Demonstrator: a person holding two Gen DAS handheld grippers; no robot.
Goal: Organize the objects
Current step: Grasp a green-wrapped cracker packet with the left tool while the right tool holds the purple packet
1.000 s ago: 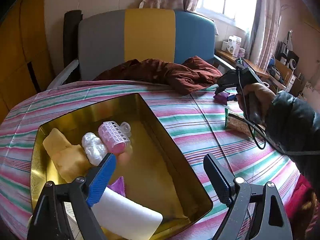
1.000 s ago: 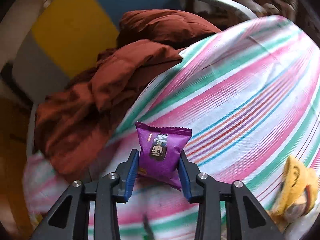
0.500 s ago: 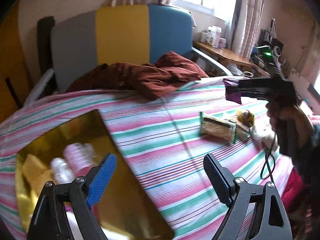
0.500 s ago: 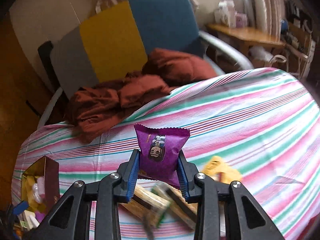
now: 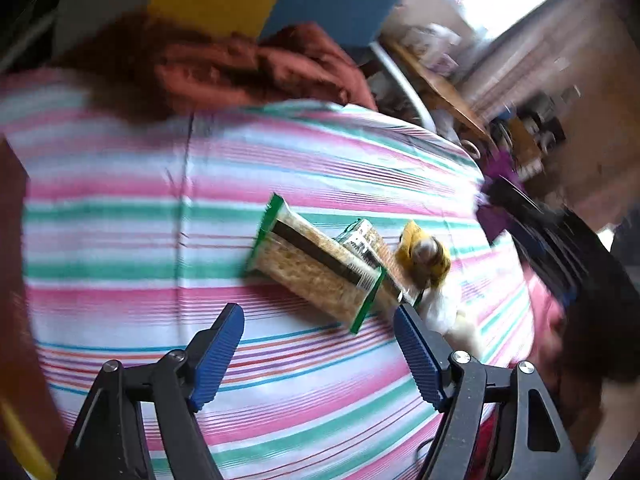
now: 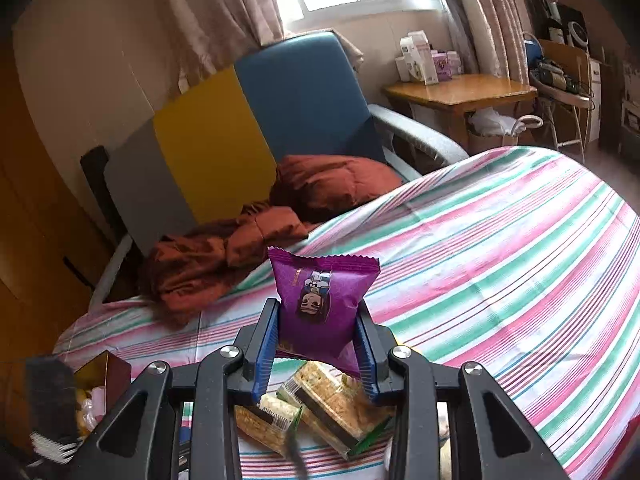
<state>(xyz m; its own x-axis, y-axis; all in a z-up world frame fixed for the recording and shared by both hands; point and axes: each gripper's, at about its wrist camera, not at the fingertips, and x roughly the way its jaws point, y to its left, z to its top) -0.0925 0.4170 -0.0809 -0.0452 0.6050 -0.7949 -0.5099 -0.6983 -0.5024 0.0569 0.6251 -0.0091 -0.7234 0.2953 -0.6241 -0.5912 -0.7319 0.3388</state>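
The right claw [image 6: 316,350] is clamped on a purple packet [image 6: 324,304], its blue pads pressing the packet's two sides. The packet stands upright between the pads, held in the air above a striped cloth [image 6: 500,264] that covers the desk. Directly below this claw lie two green-edged snack bars [image 6: 320,408], side by side and overlapping on the cloth. At the lower left edge of this view a gold tin [image 6: 106,372] sits on the cloth with small items inside, too small to tell.

The left claw [image 5: 320,354] has its jaws apart with nothing between them; they have just been closing. It hangs above the cloth [image 5: 132,248], just short of the snack bars [image 5: 316,268]. A yellow wrapped item [image 5: 426,254] touches the far end of the bars, and something white [image 5: 444,308] lies just beside it; this view is blurred. At the right edge is a dark sleeve [image 5: 600,304].

Beyond the desk, a rust-brown garment [image 6: 256,240] is heaped at its far edge, against a chair [image 6: 240,128] with grey, yellow and blue panels.
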